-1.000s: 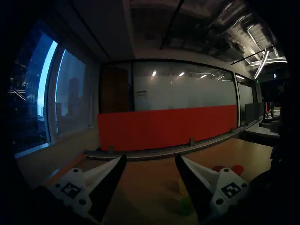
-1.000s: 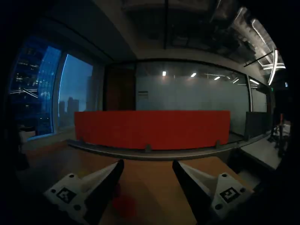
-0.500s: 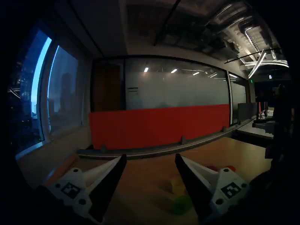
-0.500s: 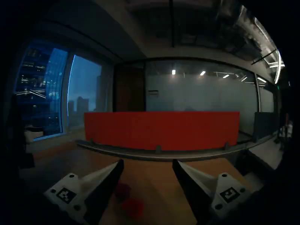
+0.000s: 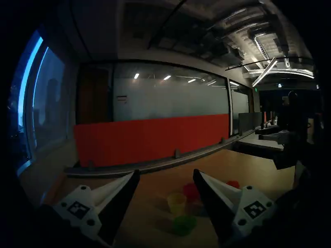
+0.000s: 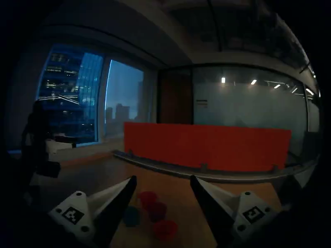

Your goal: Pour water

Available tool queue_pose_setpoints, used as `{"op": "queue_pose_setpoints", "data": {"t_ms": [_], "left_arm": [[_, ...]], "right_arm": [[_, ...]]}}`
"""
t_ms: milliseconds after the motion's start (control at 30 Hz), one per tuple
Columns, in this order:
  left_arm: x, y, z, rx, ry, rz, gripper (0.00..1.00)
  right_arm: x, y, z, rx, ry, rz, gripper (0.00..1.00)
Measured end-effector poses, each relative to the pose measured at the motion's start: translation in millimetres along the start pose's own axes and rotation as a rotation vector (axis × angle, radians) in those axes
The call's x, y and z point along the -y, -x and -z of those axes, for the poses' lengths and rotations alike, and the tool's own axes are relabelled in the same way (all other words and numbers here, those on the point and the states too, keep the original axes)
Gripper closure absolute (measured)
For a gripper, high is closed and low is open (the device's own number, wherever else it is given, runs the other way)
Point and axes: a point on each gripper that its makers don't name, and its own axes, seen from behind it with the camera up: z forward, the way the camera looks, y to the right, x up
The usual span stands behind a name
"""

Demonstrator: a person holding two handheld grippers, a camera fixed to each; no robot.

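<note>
1. Hovering spread and empty, the left tool (image 5: 165, 171) has the cups (image 5: 177, 202) ahead and below, toward its right finger.
2. The right tool (image 6: 162, 177) (also spread, empty) finds them on the table (image 6: 180, 197) toward its left finger.

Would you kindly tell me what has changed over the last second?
The left gripper turned rightward and the right gripper leftward, bringing the yellow cup, green cup and red cups further into view ahead of them. Both stayed open, holding nothing.
</note>
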Motion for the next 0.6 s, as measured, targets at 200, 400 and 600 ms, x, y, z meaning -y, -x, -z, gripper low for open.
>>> {"op": "queue_pose_setpoints", "data": {"t_ms": [200, 400, 600], "left_arm": [[-10.2, 9, -4.0, 0.020, 0.065, -0.031, 0.04], [-14.1, 17, -6.3, 0.045, 0.092, -0.055, 0.04], [-16.9, 29, -6.8, 0.080, 0.126, -0.052, 0.04]], "right_arm": [[18, 2, -4.1, 0.016, -0.075, 0.029, 0.00], [31, 3, -8.5, 0.038, -0.128, 0.049, 0.00], [40, 8, -12.2, 0.079, -0.178, 0.060, 0.00]]}}
